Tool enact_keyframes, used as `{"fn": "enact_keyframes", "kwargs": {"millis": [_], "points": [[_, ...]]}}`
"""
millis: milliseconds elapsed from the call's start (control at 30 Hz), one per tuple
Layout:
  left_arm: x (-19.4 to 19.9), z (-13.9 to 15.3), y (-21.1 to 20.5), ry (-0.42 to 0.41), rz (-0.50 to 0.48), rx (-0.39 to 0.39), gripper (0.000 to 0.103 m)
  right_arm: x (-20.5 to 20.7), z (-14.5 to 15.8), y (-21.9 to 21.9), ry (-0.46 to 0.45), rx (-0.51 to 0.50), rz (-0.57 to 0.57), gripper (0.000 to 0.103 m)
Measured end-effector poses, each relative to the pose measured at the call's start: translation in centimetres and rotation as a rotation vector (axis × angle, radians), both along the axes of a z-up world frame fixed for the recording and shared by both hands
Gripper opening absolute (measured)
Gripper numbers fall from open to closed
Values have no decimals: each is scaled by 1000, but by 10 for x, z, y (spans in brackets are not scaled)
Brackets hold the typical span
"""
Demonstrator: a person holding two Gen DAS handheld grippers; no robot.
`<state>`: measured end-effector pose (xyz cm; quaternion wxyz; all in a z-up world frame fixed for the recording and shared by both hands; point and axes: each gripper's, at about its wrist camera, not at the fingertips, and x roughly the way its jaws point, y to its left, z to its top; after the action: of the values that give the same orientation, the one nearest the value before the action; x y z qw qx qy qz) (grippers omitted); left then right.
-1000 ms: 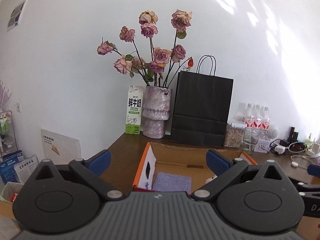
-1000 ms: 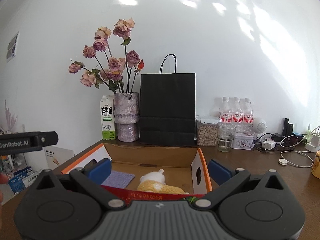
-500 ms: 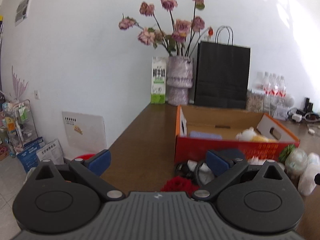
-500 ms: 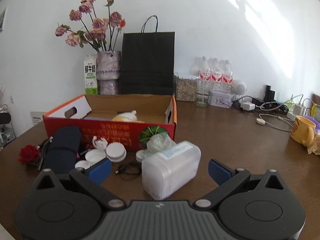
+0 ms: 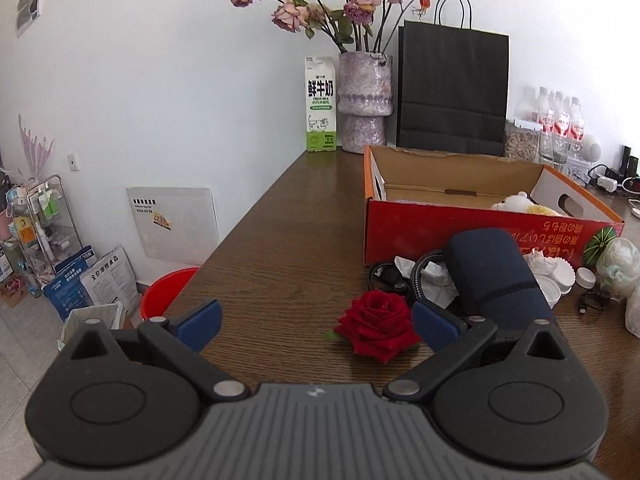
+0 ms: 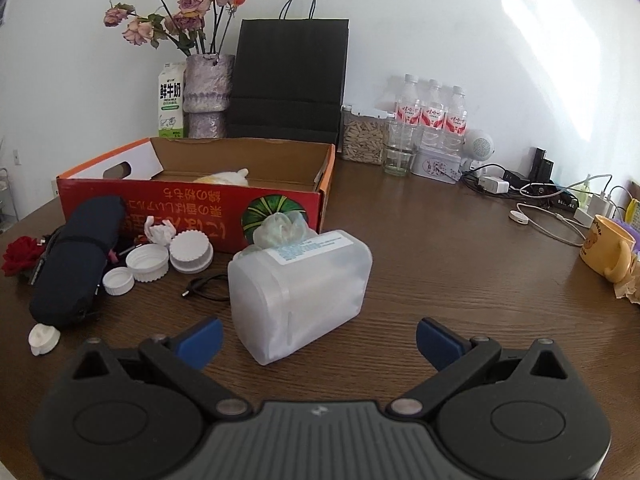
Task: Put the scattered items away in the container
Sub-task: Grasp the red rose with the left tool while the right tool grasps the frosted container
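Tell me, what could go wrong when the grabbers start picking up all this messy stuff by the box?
The red rose is soft, so the open left gripper might crush its petals if it squeezes hard. The frosted plastic jar lies on its side before the open right gripper; it looks smooth and wide, so it could slip or roll. The white lids sit close together and could get knocked across the table.

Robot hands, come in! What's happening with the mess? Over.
Left gripper open, facing red rose. Right gripper open, facing plastic jar. Box beyond. Path clear.
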<state>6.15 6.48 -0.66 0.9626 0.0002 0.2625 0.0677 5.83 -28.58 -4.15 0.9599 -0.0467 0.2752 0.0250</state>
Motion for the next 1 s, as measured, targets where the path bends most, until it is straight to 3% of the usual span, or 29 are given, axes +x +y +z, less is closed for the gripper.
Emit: {"fn": "enact_keyframes", "kwargs": {"millis": [267,500,1000], "points": [[18,-10,-2,56,-7,13,103,23,-2,-7,5,-49,68,103],[27,-16,-3,84,-25,10,103,47,-7,-14,27,-33,180,103],[44,-21,-7,85,-66,0,103,48,-12,1,41,4,155,103]]}}
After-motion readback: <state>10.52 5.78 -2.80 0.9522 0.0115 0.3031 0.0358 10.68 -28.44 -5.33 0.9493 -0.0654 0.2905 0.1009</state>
